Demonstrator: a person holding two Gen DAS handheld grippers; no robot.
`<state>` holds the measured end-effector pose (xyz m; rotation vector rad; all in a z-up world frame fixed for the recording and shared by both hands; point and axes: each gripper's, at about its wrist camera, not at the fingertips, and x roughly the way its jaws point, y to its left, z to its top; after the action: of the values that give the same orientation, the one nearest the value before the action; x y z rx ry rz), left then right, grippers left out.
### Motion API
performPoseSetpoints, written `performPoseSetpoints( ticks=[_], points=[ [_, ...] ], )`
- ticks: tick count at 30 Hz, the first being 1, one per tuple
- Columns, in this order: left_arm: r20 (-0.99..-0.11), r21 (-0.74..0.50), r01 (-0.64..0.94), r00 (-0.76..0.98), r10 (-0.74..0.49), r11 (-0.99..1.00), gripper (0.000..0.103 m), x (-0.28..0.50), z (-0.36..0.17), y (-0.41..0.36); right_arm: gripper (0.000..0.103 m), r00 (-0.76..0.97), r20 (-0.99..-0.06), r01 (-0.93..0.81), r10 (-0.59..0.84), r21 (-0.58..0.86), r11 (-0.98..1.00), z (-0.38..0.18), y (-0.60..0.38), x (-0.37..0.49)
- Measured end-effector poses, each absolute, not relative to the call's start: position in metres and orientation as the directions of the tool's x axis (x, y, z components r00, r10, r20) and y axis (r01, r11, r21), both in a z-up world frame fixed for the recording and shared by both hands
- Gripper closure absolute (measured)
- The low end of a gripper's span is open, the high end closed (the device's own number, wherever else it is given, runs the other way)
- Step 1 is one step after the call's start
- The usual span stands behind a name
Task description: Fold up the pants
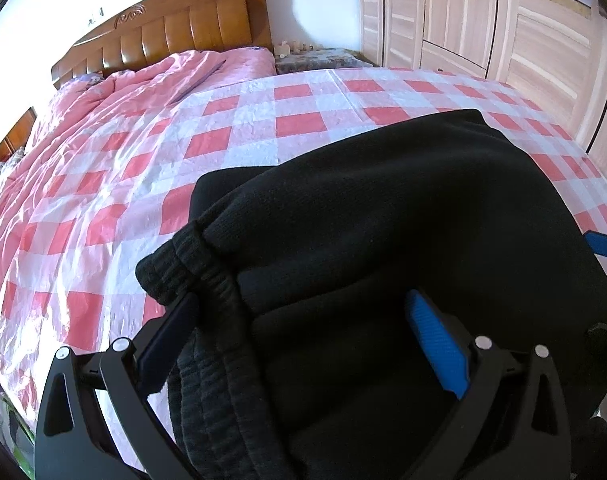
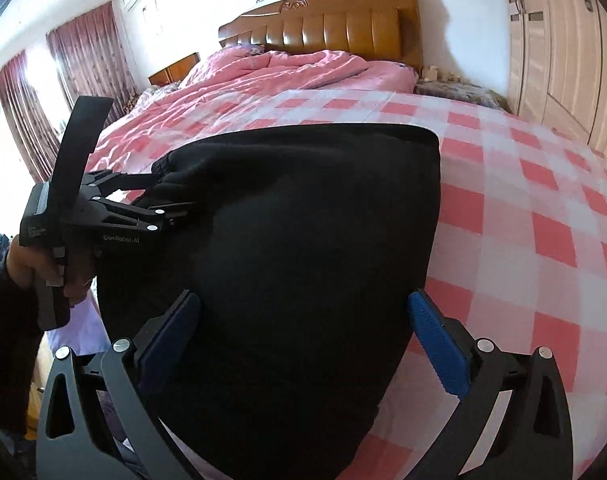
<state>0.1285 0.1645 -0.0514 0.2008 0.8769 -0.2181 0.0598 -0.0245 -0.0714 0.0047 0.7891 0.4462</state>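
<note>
Bed point(image 2: 503, 208) with red-white checked cover. Pink quilt point(image 2: 263, 76) bunched near wooden headboard point(image 2: 335, 28). Nightstand point(image 2: 175, 68) beside dark red curtains point(image 2: 87, 48). Pale wardrobe point(image 1: 483, 16) along bed's other side.

Left gripper point(image 1: 303, 344) and right gripper point(image 2: 303, 340) both spread wide, side by side

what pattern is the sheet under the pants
The sheet is a pink-red and white check, clearest in the right wrist view beside the black pants.
</note>
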Motion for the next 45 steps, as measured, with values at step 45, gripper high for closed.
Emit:
performPoseSetpoints(
  ticks=[45],
  points=[
    [-0.698, 0.075, 0.280, 0.700, -0.150, 0.957, 0.001, 0.105, -0.039, 0.123, 0.004, 0.627, -0.583, -0.423, 0.516, 0.302, 0.854, -0.044, -0.073, 0.048]
  ],
)
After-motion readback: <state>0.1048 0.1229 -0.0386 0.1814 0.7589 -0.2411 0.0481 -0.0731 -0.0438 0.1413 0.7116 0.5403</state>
